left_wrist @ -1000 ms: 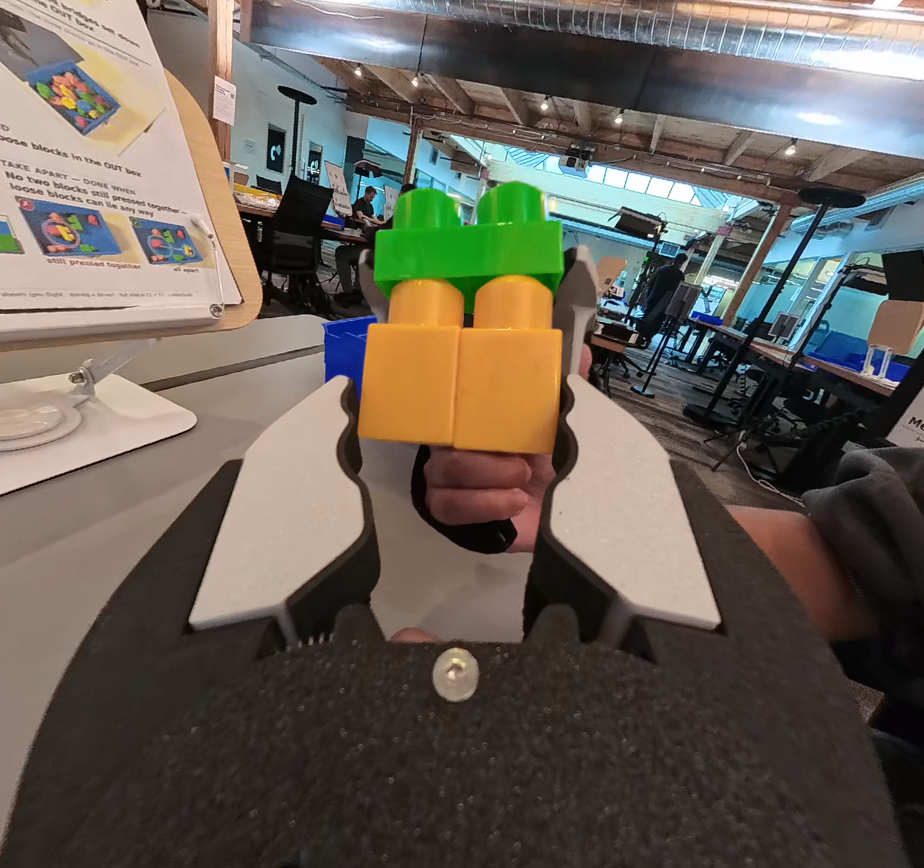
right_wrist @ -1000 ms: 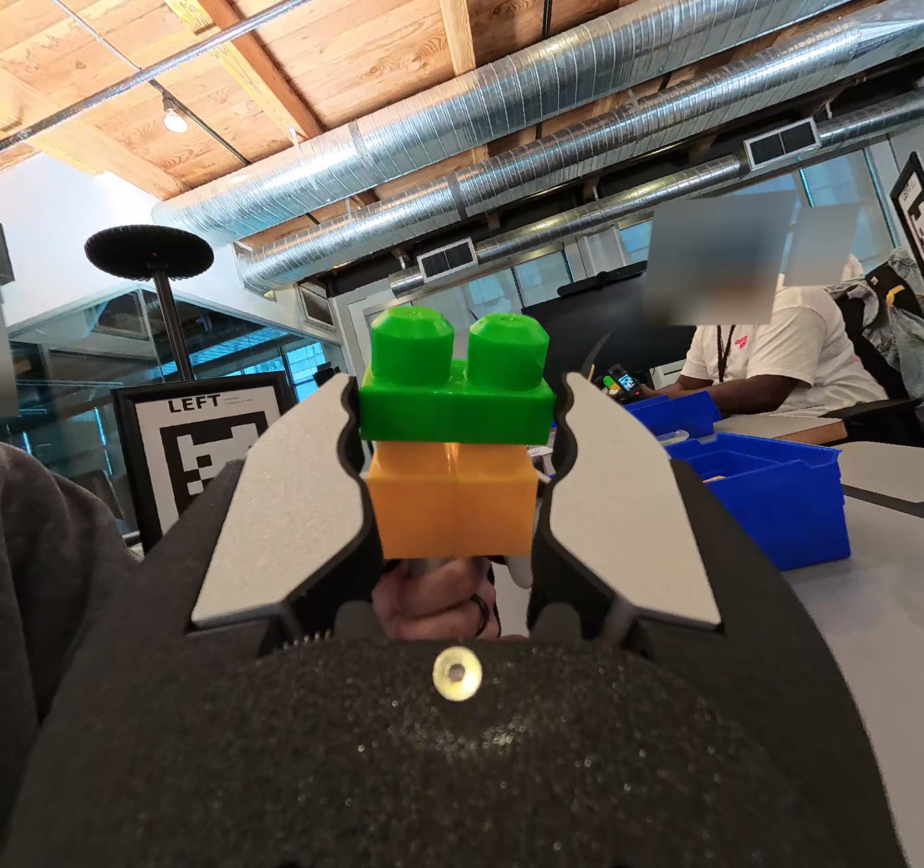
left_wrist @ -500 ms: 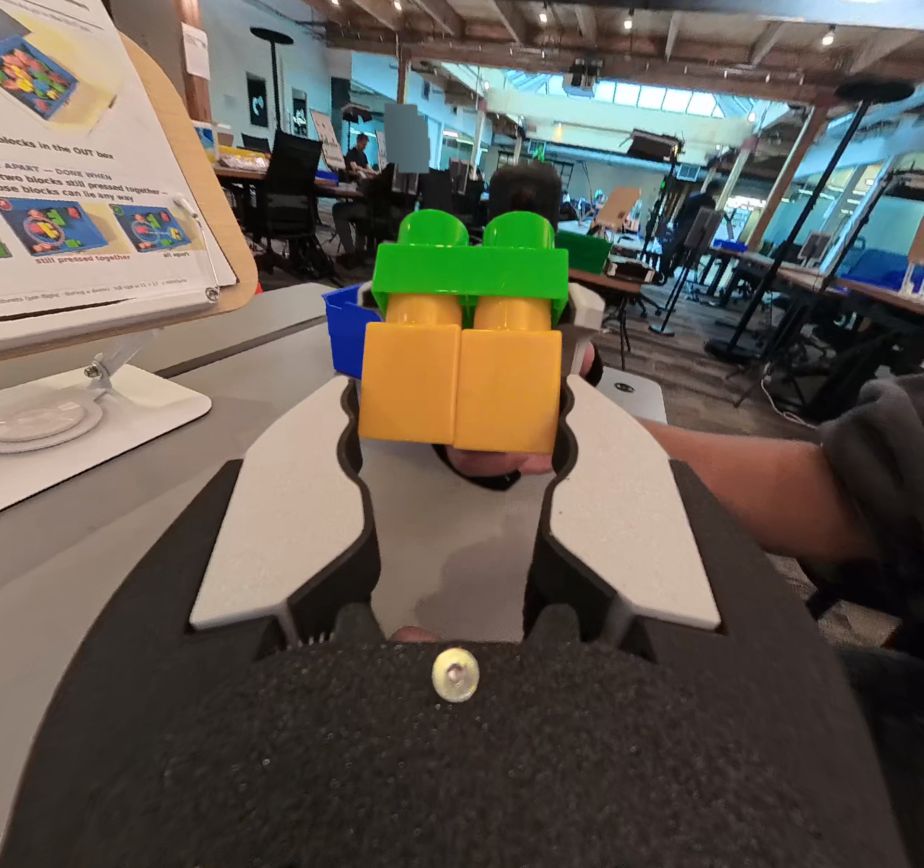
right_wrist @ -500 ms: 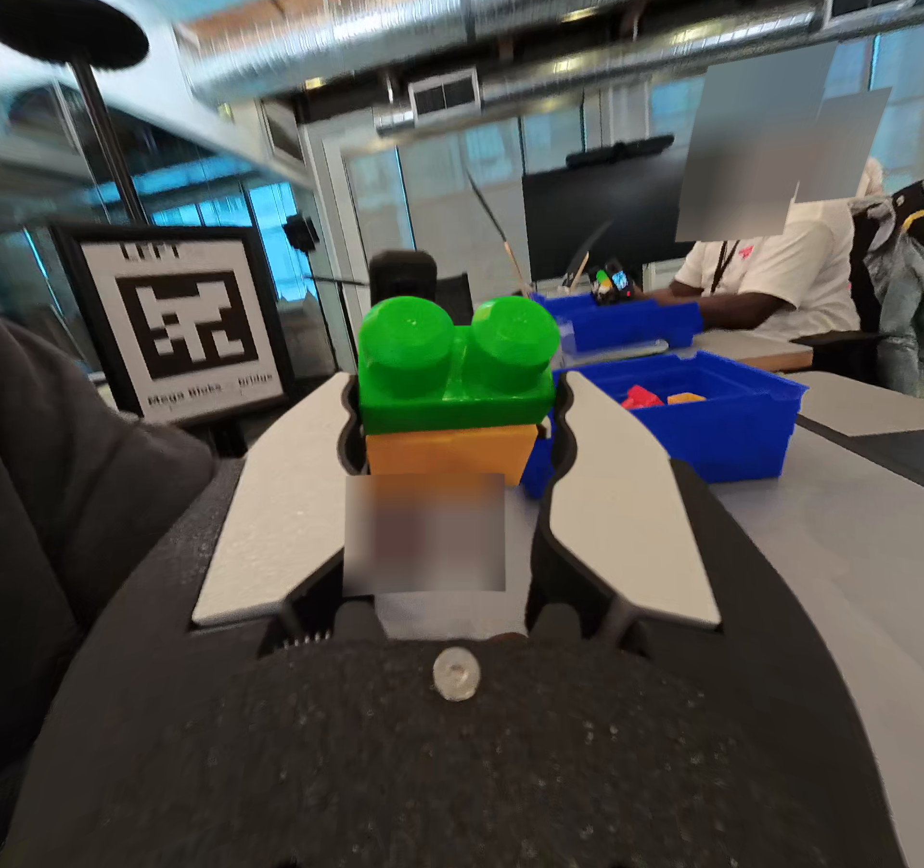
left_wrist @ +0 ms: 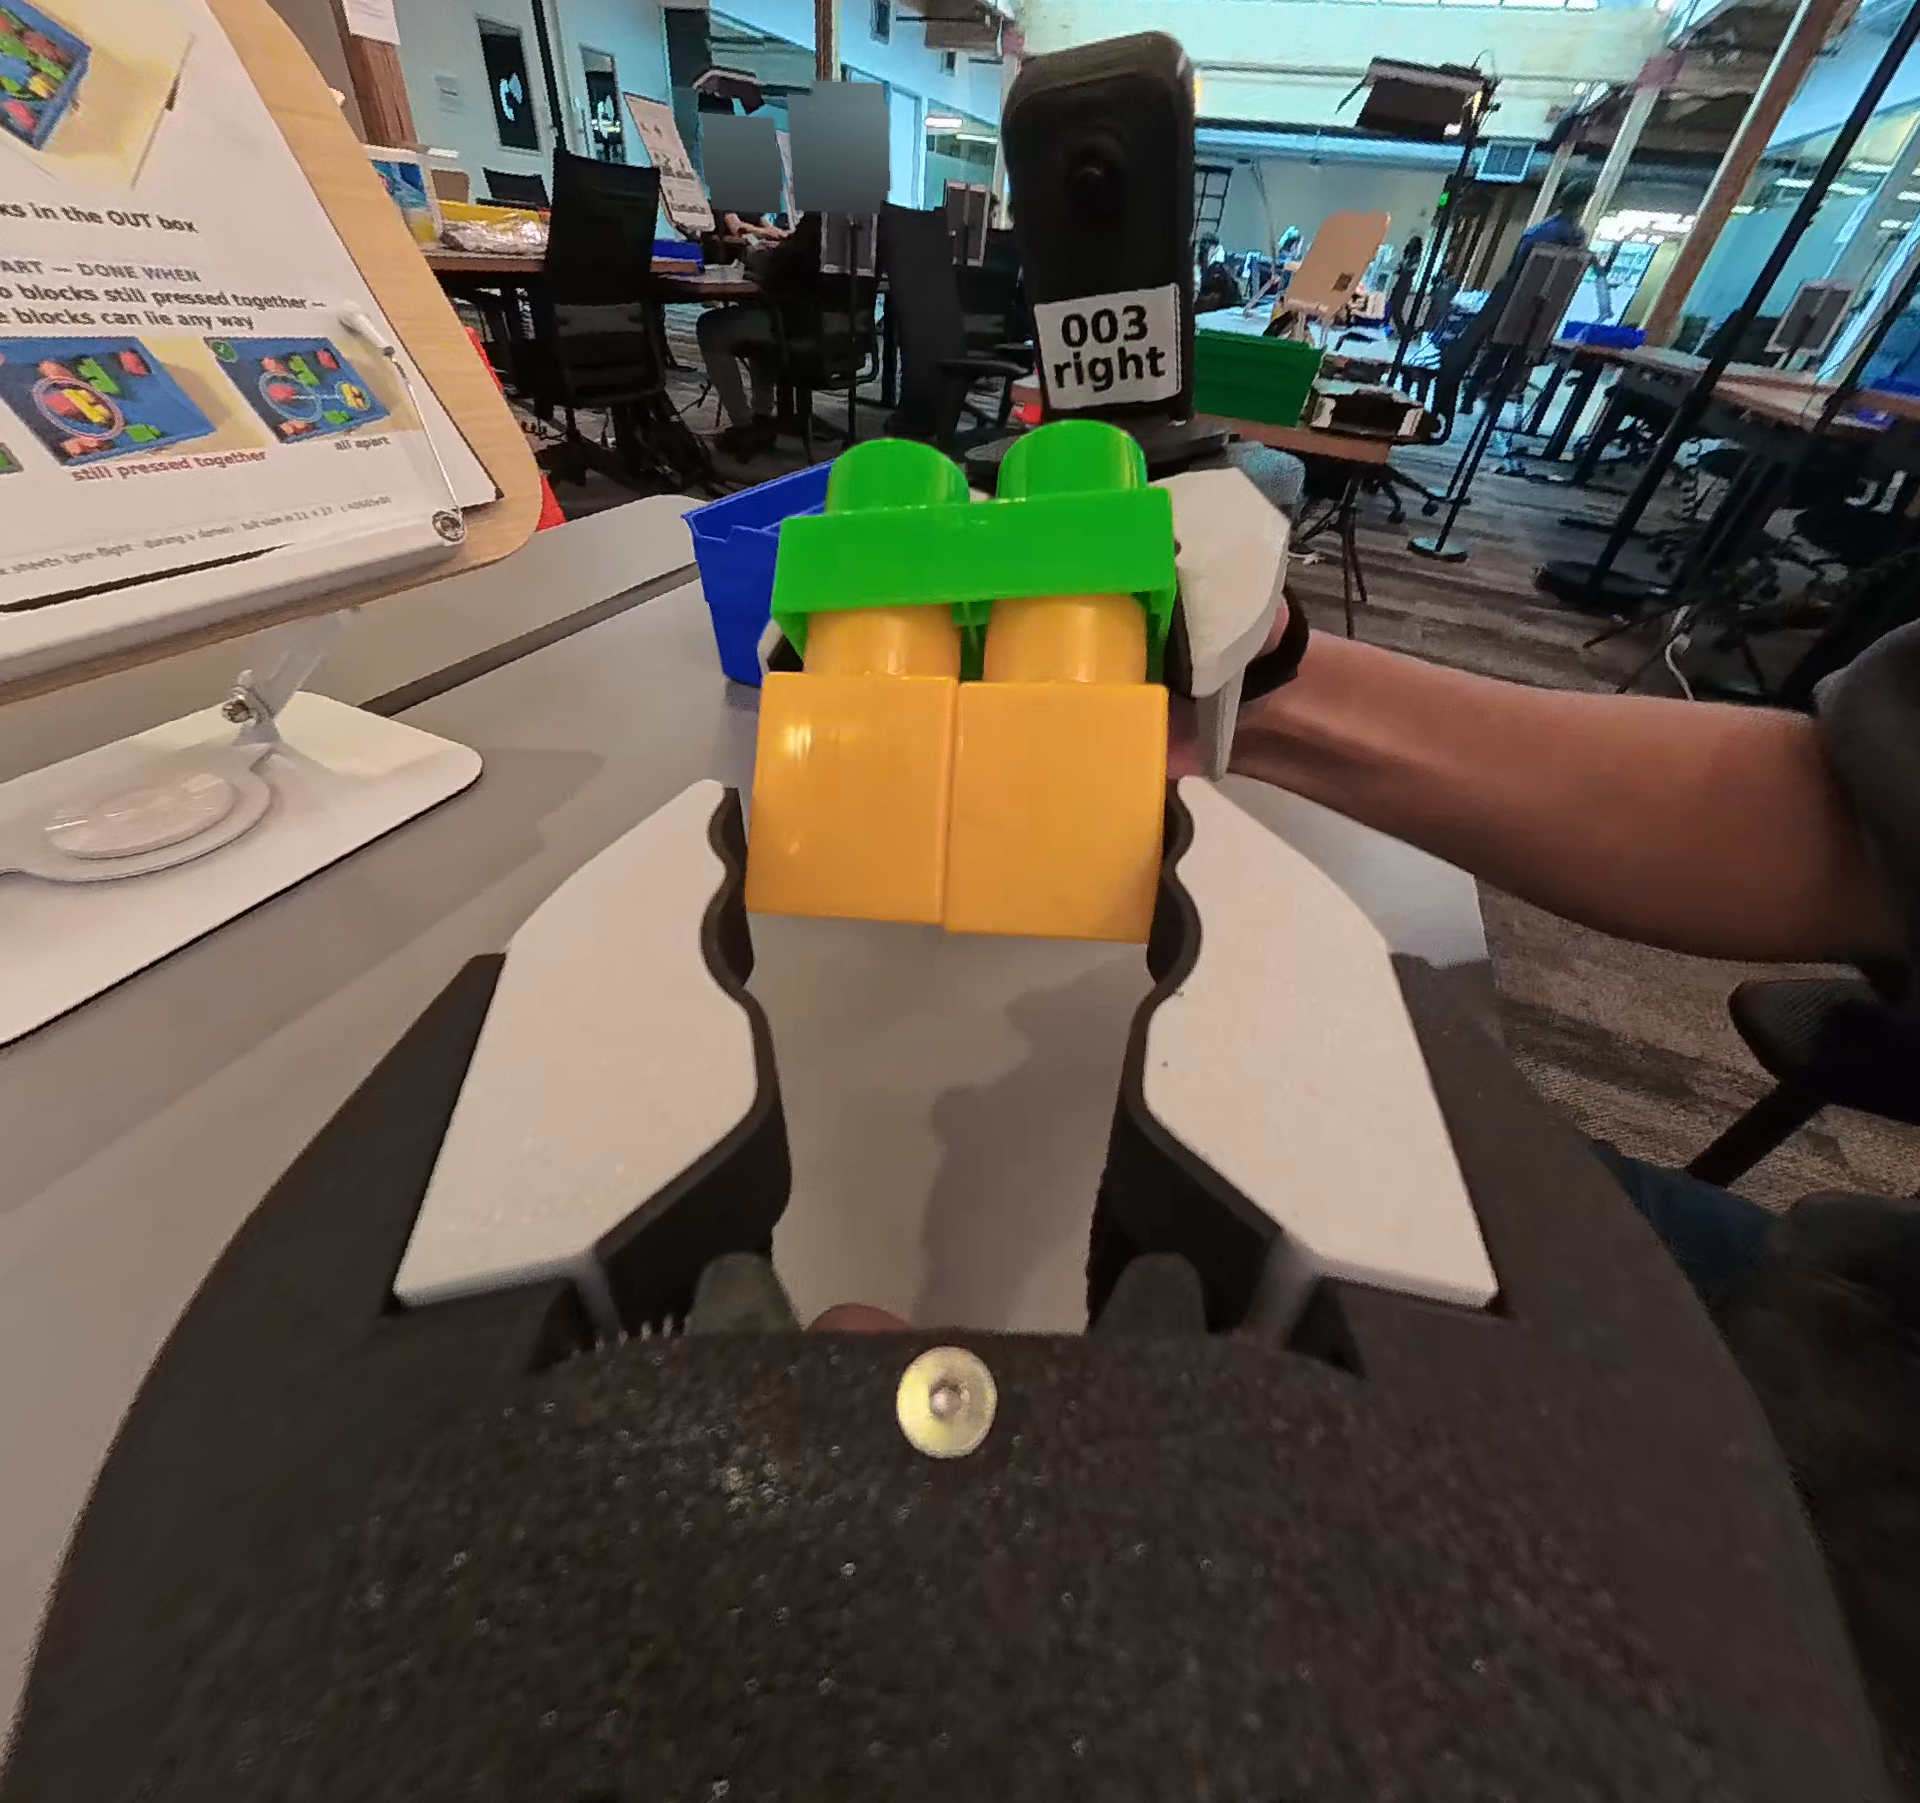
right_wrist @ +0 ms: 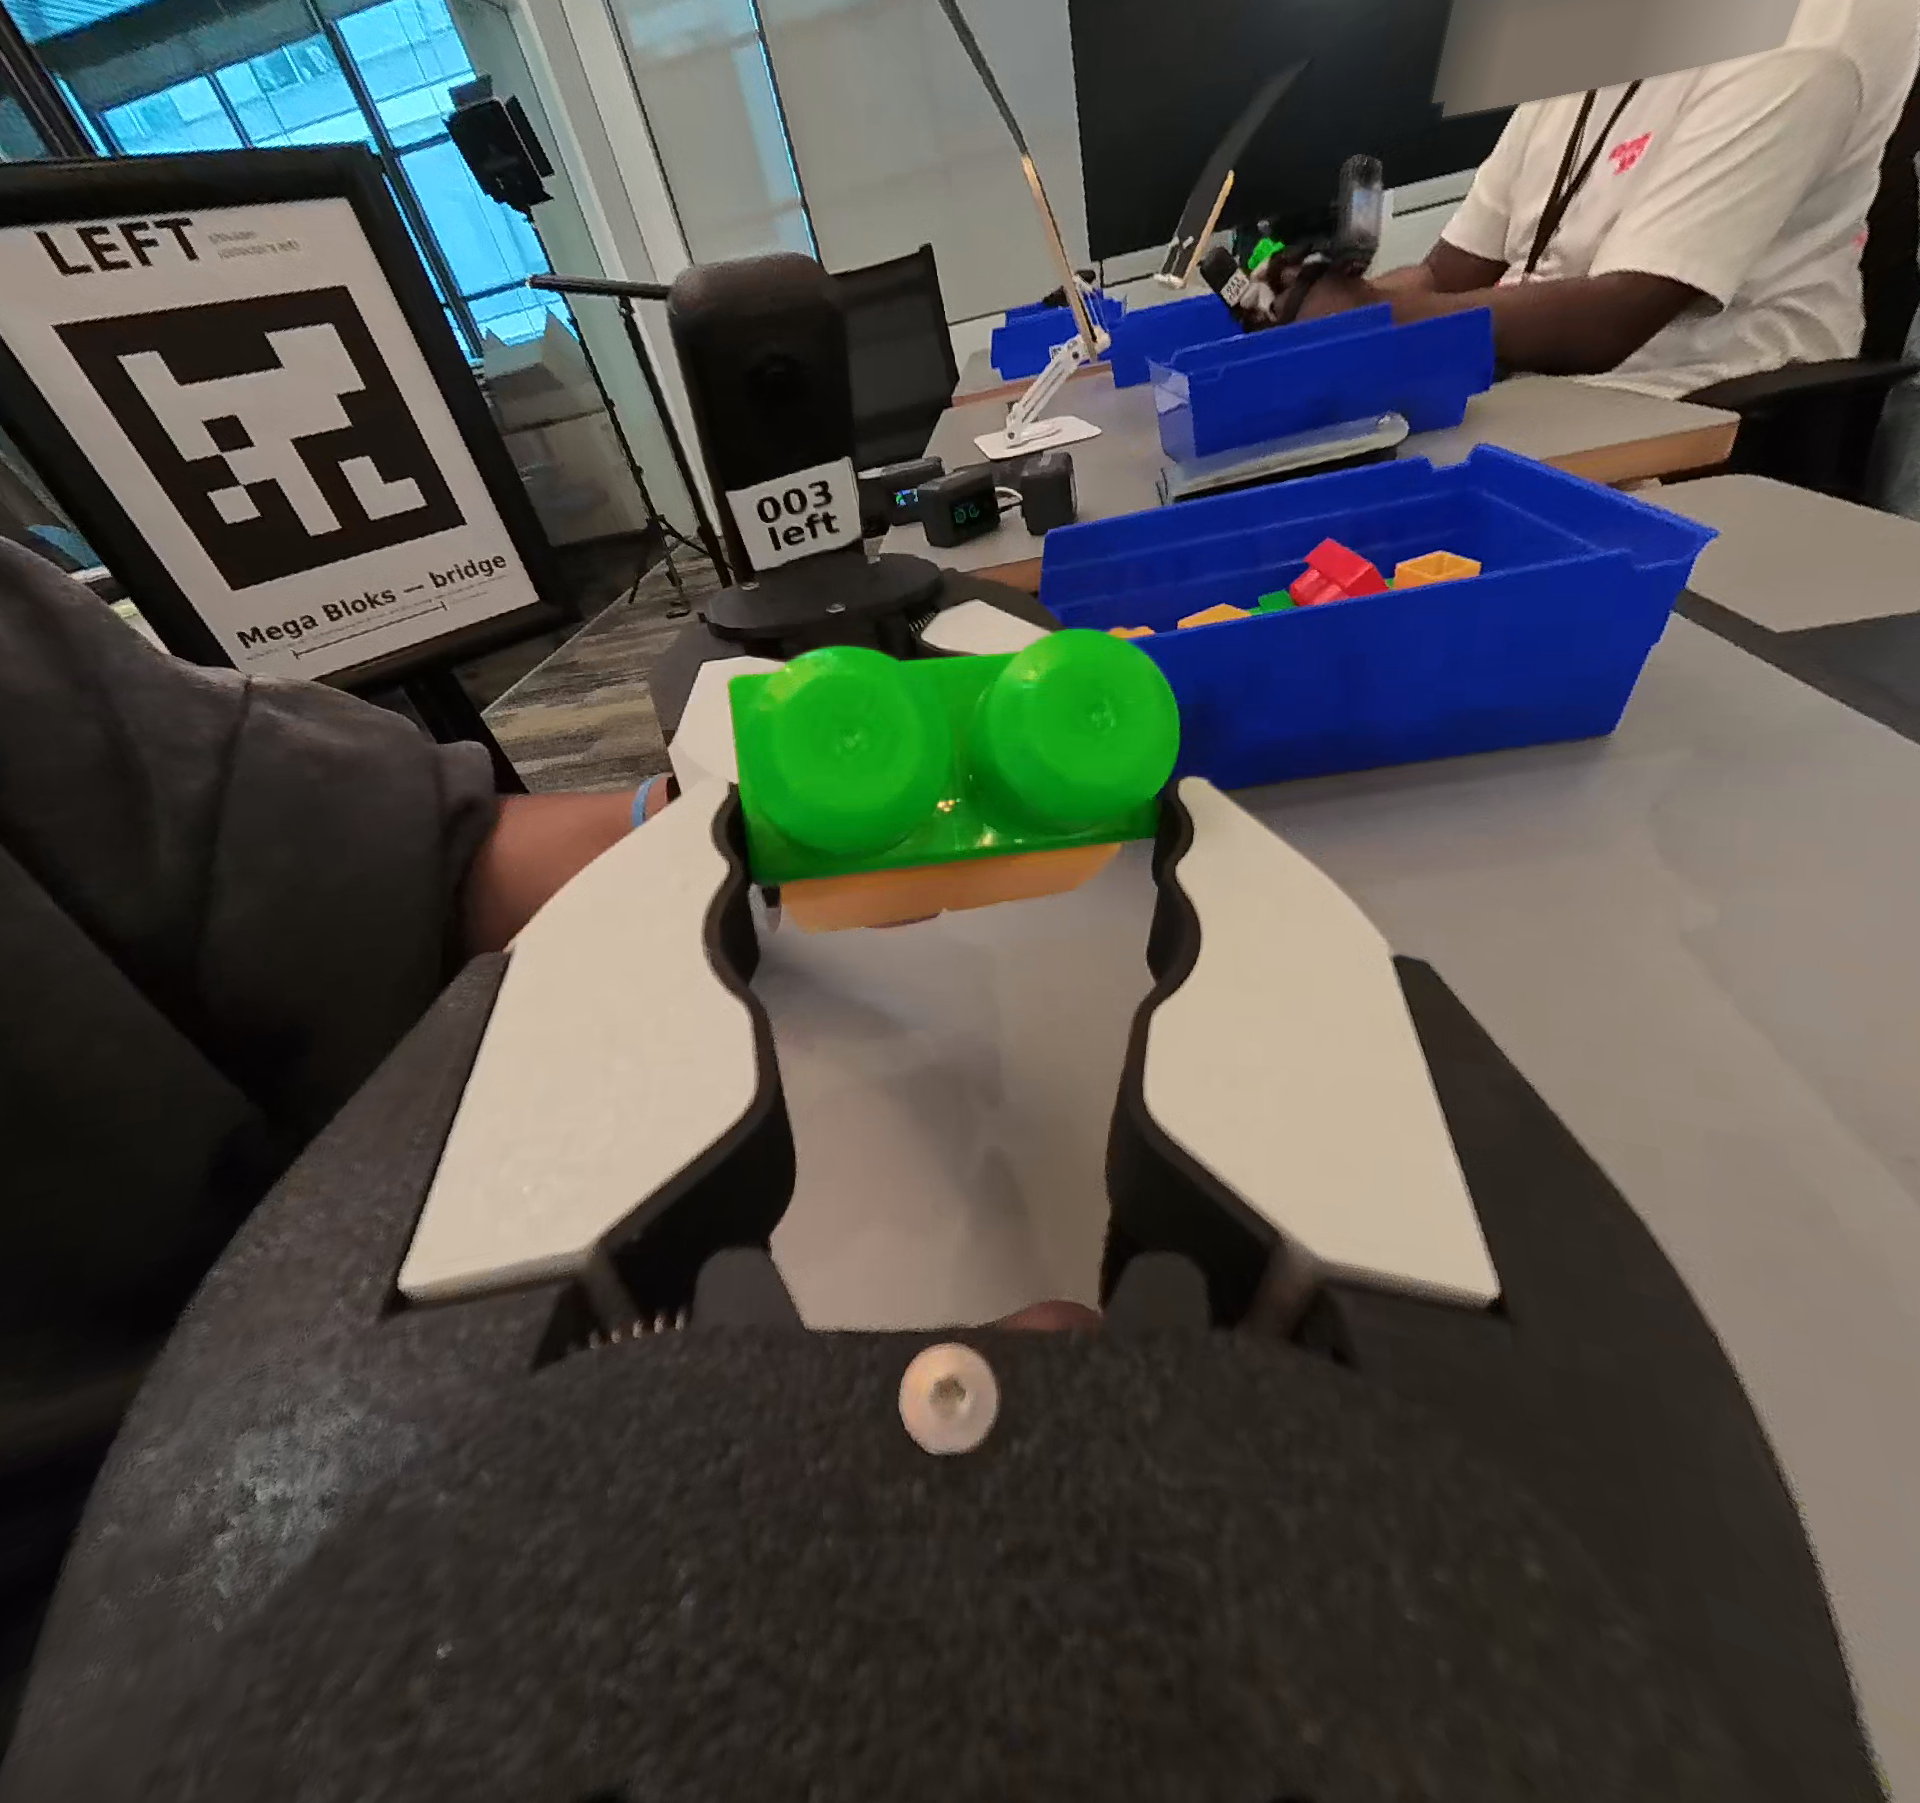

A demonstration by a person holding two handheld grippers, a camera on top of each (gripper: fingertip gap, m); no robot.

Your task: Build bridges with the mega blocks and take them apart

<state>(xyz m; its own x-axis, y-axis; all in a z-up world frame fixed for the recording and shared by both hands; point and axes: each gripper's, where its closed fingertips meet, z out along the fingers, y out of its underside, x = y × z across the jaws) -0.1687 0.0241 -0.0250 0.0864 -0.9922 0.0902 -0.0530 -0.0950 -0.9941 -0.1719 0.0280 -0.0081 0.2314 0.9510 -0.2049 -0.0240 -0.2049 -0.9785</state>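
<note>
Left gripper (left_wrist: pixel 951 823) clamped on a glossy yellow two-stud plastic block (left_wrist: pixel 954 808), white fingers (left_wrist: pixel 613 1047) pressing its two sides, held above a grey table (left_wrist: pixel 312 1005). Right gripper (right_wrist: pixel 951 818) pinching a bright green two-stud plastic block (right_wrist: pixel 951 761) by its ends, seen almost from above in the right wrist view. Green block (left_wrist: pixel 971 548) seated on the yellow studs but not pushed fully home, both studs still largely visible beneath it in the left wrist view. Pair held aloft between the two tools, facing one another.

Behind the blocks, left wrist view: right gripper's (left_wrist: pixel 1216 631) white finger and black camera post with a white label, a bare forearm (left_wrist: pixel 1538 797) reaching in from the right, the corner of a blue plastic bin (left_wrist: pixel 743 569), and at left a white instruction sheet on a wooden stand (left_wrist: pixel 239 299). Right wrist view: large blue plastic bin (right_wrist: pixel 1371 641) just beyond the blocks, holding loose red, yellow and green pieces; a framed black-and-white marker sign (right_wrist: pixel 249 403) at left; a seated person in a white shirt (right_wrist: pixel 1683 215) at a farther table with more blue bins.

Yellow block (right_wrist: pixel 940 886) mostly hidden under the green one in the right wrist view, only an edge showing. Left gripper's (right_wrist: pixel 717 714) finger barely peeking out behind the blocks there. Far side of the bin contents cut off by its wall; distant desks too small to make out.
</note>
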